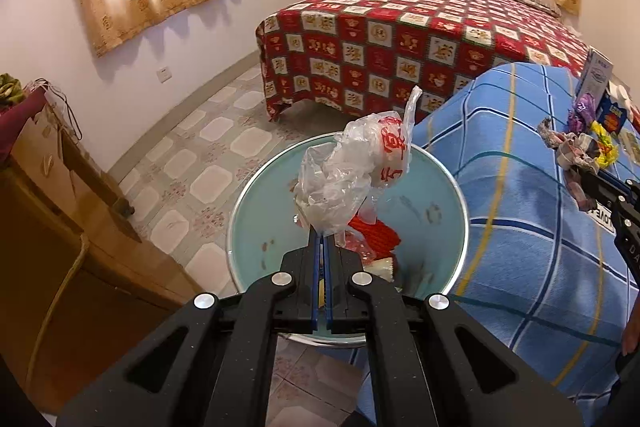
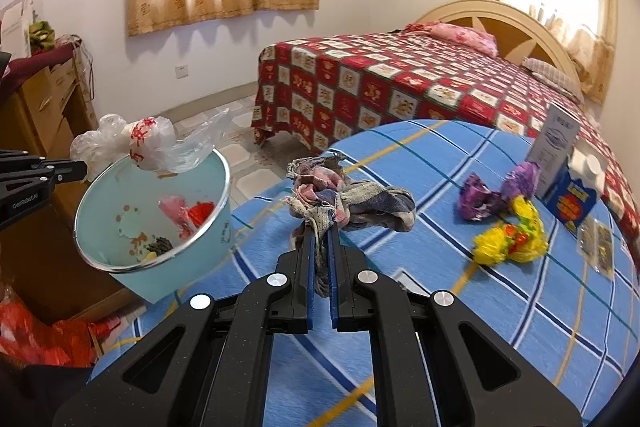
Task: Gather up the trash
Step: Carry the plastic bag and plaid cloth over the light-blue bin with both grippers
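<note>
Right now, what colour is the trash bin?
Light blue-green trash bin with a shiny metal rim; the right wrist view shows it best.

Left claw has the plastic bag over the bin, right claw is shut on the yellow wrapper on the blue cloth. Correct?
Not quite. The right claw is shut on the crumpled rag, not the yellow wrapper, which lies loose on the blue cloth; the right wrist view shows it. The left claw does hold the plastic bag over the bin.

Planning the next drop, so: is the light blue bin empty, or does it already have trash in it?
Partly filled. The light blue bin holds red and pink wrappers near its bottom, with most of its inner wall bare.
</note>
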### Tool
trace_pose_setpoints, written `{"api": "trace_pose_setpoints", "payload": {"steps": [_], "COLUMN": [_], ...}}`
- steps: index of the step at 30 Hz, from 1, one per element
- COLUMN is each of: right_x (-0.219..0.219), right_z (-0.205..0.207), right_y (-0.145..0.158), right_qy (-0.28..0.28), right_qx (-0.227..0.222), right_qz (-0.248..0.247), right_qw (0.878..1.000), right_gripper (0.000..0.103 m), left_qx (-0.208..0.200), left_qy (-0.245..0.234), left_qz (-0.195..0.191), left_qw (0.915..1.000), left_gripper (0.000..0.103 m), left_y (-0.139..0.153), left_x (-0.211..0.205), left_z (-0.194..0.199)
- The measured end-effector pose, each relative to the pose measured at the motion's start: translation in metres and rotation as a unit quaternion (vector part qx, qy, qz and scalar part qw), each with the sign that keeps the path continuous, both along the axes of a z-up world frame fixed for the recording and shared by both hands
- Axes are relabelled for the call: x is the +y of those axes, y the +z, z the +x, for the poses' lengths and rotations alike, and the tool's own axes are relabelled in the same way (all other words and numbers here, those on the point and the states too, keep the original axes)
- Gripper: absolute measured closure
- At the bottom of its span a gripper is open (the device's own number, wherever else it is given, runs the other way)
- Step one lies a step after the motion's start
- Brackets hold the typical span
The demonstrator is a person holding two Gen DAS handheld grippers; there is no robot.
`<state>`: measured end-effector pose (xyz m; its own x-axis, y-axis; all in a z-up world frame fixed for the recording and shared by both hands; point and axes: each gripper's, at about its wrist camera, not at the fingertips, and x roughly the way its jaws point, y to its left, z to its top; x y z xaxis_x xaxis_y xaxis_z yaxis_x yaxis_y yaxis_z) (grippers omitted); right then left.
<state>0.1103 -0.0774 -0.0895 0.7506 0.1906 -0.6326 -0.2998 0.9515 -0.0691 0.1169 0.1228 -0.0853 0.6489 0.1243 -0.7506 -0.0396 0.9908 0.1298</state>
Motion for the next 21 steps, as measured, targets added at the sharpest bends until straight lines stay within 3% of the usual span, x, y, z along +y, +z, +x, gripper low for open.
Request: {"api": "trace_pose_setpoints", "payload": {"steps": [21], "right_x": [0.051], "right_z": [0.008], "right_y": [0.000], "right_qy": [0.051], "right_qx": [0.000], "right_qz": [-0.013], "right_qw": [0.999], "right_gripper": [0.097], "left_qx": [0.004], "left_qy": [0.036], "left_qz": [0.002], "left_qw": [0.9993], "left_gripper": [0.102], "left_y": [-0.003], "left_x": [0.037], "left_z": [-0.004]}}
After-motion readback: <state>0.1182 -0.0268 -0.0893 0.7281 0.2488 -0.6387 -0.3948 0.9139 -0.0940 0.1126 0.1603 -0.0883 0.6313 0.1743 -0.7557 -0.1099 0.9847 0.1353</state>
